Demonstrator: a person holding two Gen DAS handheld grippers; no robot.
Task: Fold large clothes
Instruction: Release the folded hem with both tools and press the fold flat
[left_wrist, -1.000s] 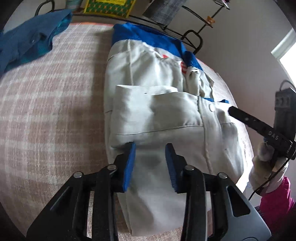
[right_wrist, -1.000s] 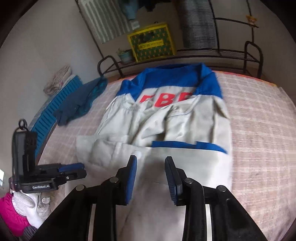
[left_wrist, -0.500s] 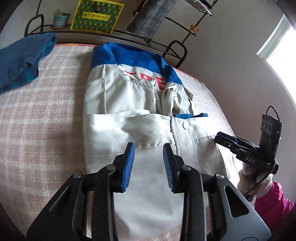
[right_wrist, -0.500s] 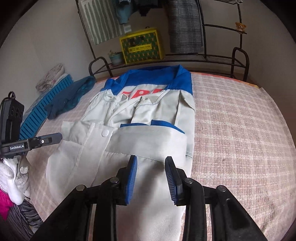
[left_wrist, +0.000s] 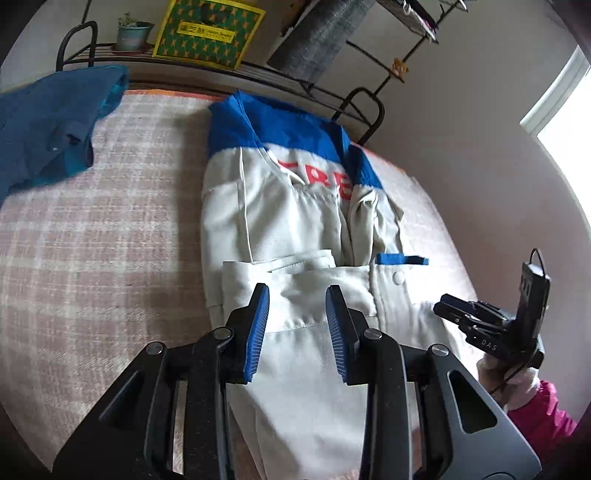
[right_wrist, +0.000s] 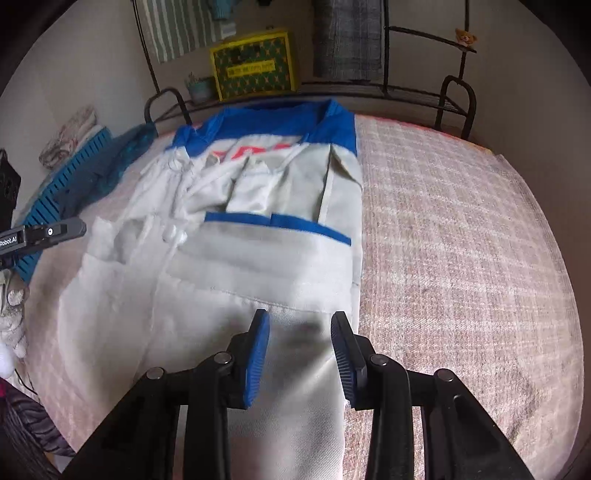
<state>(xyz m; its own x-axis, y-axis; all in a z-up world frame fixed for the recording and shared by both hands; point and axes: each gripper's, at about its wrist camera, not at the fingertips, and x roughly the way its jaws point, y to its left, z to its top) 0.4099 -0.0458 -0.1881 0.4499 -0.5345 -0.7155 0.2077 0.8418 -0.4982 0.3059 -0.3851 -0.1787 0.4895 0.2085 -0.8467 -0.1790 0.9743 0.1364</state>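
Observation:
A large grey-white work garment (left_wrist: 295, 221) with a blue yoke and red letters lies flat on the bed, its lower part folded up over the chest (right_wrist: 258, 266). My left gripper (left_wrist: 297, 291) hovers open above the folded part with nothing between its blue pads. My right gripper (right_wrist: 299, 317) hangs over the garment's near right edge. Its jaws are opening and only cloth lies below them, none pinched. Each gripper also shows in the other's view: the right gripper (left_wrist: 458, 310) at the garment's right side, the left gripper (right_wrist: 55, 230) at its left.
A pink plaid cover (right_wrist: 461, 240) spans the bed. A dark blue shirt (left_wrist: 48, 122) lies at the far left. Behind the bed a black metal rack (right_wrist: 454, 96) carries a yellow-green box (left_wrist: 208, 33) and a plant pot. A gloved hand with a pink sleeve (left_wrist: 546, 406) holds the right gripper.
My left gripper has risen and drawn back, so more of the garment shows. My right gripper has shifted toward the garment's right edge. The garment lies still.

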